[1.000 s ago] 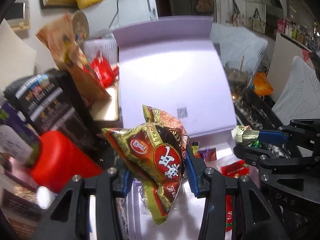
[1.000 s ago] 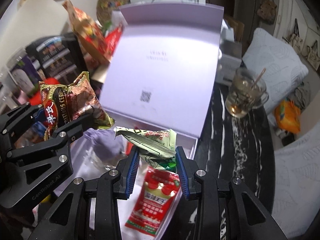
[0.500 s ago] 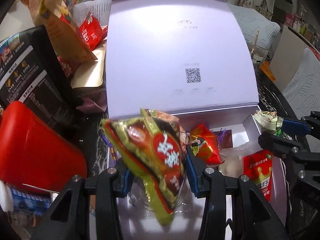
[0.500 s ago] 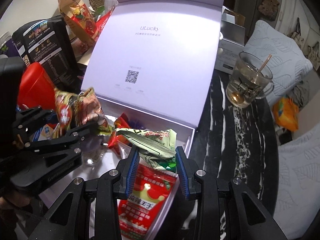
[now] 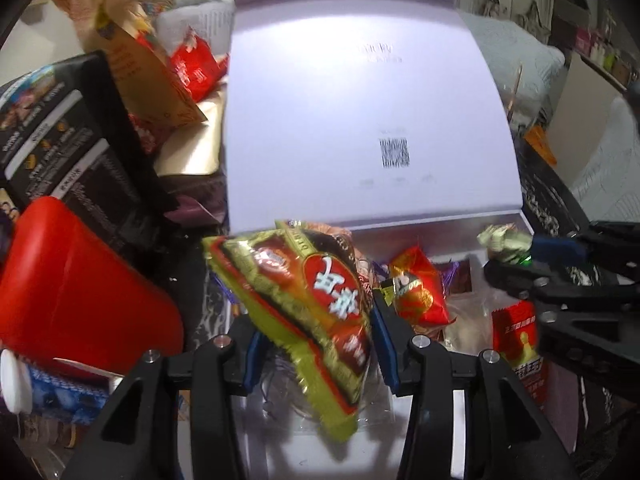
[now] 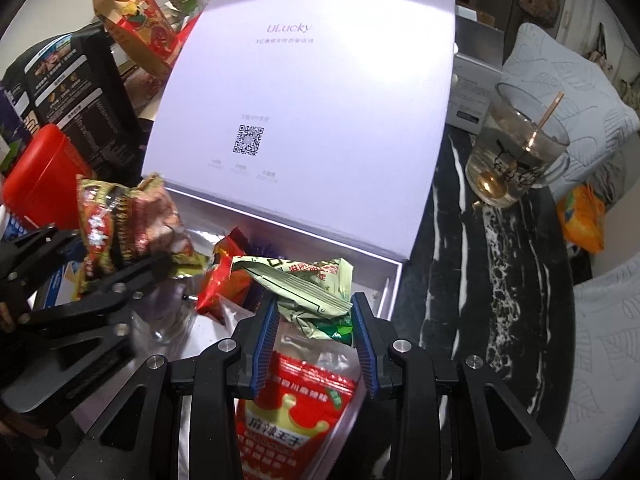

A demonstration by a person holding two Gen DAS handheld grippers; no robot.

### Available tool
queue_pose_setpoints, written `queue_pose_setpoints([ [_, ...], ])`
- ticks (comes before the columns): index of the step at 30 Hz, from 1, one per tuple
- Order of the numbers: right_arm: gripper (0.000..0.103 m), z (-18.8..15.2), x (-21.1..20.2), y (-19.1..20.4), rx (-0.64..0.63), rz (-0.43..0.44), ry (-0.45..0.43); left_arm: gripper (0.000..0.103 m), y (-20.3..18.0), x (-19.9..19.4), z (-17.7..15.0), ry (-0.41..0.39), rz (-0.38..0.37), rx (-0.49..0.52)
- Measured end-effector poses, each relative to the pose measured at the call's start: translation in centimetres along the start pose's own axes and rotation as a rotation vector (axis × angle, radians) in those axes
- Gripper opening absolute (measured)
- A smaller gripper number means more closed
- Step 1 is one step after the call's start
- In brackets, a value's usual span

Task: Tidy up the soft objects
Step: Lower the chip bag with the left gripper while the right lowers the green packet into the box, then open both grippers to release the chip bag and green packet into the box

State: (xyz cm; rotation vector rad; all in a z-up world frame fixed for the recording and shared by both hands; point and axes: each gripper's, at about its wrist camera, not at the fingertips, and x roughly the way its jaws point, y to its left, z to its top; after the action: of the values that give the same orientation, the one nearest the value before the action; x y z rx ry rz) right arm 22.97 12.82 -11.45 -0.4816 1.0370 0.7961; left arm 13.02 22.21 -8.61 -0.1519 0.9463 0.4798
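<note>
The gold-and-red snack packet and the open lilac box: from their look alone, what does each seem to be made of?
Gold-and-red snack packet: probably metallised plastic film, glossy; it crinkles and glints, with a crimped, serrated edge. Open lilac box: likely rigid card, matte; its lid stands flat and stiff, with crisp folded edges and print.

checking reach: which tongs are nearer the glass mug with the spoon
Right. The right tongs sit at the box's mug-side end; the left tongs are at the far end from the glass mug.

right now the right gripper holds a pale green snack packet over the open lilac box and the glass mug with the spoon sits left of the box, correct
Not quite. The right wrist view shows the glass mug with the spoon right of the open lilac box, not left. The right gripper does hold the pale green snack packet over it.
</note>
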Motion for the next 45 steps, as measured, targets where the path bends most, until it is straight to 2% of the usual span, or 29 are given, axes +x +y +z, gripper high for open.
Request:
queue_pose_setpoints([
  [2, 0.036, 0.1, 0.4, 0.2, -0.013, -0.009, 0.005, 0.052, -0.2, -0.6, 0.0, -0.027, 0.012, 0.008],
  [4, 0.036, 0.3, 0.9, 0.4, -0.023, -0.010, 0.018, 0.066, -0.2, -1.0, 0.0, -0.045, 0.024, 0.011],
  [6, 0.036, 0.5, 1.6, 0.5, -0.021, -0.015, 0.041, 0.076, -0.1, -1.4, 0.1, -0.064, 0.040, 0.012],
  [9, 0.035, 0.8, 3.0, 0.3, 0.000, -0.009, 0.088, 0.076, 0.4, -2.0, 0.4, -0.084, 0.041, 0.020],
  [18, 0.040, 1.3, 4.2, 1.6, -0.021, -0.033, 0.112, 0.076, 1.4, -2.8, 0.2, -0.076, 0.020, -0.006],
  [19, 0.042, 1.3, 4.0, 1.5, -0.011, -0.023, 0.109, 0.076, 1.5, -2.9, 0.1, -0.077, 0.020, -0.008],
  [20, 0.050, 1.3, 3.9, 1.5, -0.006, -0.016, 0.104, 0.076, 1.6, -3.1, 0.1, -0.080, 0.021, -0.009],
  [21, 0.052, 1.3, 3.5, 1.3, -0.001, -0.010, 0.095, 0.076, 1.6, -3.2, 0.0, -0.083, 0.023, -0.008],
  [22, 0.060, 1.2, 3.1, 1.2, 0.001, -0.008, 0.083, 0.076, 1.6, -3.5, 0.0, -0.086, 0.025, -0.008],
  [23, 0.060, 1.1, 2.6, 1.2, 0.001, -0.010, 0.070, 0.076, 1.6, -3.7, 0.0, -0.089, 0.026, -0.010],
  [28, 0.060, 0.9, -0.3, 1.5, -0.019, -0.051, 0.006, 0.076, 1.5, -5.5, 0.1, -0.117, 0.022, -0.022],
  [38, 0.060, 0.4, -8.0, 1.9, -0.008, -0.058, -0.131, 0.076, 1.3, -11.2, 0.7, -0.213, 0.010, -0.036],
  [45, 0.060, -0.5, -15.0, 2.9, -0.014, -0.075, -0.275, 0.076, 1.4, -16.1, 1.0, -0.304, -0.003, -0.047],
])
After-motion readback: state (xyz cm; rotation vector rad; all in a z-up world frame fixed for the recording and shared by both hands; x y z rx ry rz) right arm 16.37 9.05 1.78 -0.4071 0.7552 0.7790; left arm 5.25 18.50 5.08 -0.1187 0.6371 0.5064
